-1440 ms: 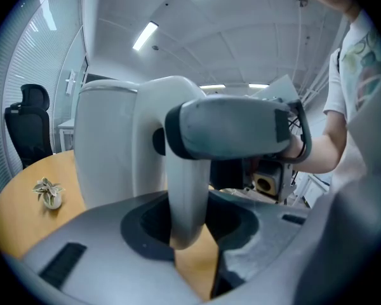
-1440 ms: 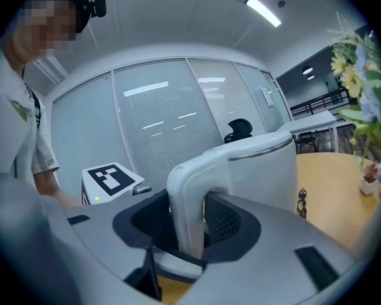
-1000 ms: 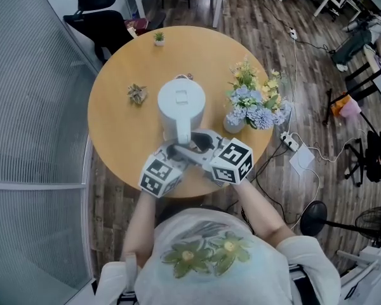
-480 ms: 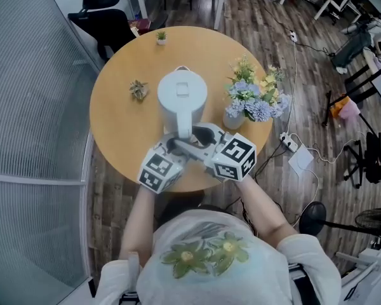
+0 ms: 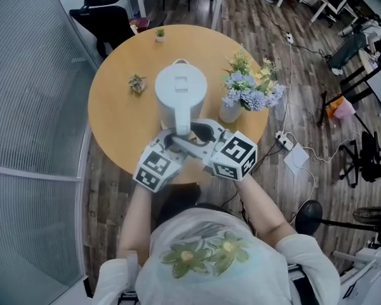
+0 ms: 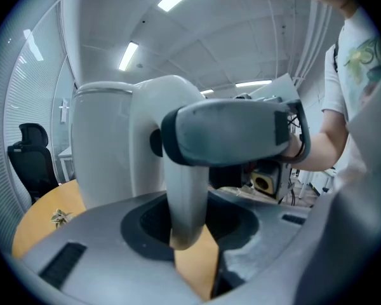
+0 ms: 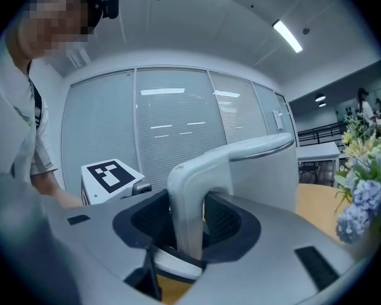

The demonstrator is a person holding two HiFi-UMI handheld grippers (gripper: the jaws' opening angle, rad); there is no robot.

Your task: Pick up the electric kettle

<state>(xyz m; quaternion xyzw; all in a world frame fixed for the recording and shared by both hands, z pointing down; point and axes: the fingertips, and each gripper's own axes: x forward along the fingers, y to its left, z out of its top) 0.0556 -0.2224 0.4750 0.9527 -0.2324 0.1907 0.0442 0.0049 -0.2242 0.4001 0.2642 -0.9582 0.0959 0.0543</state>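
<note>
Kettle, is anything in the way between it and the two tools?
No, nothing visible is in the way. The left tool and the right tool are both closed on the handle of the kettle. The flower vase stands off to the kettle's right in the head view, not between.

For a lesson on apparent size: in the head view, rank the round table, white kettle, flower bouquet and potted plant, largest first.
1. round table
2. white kettle and flower bouquet, about alike, unranked
3. potted plant
</note>
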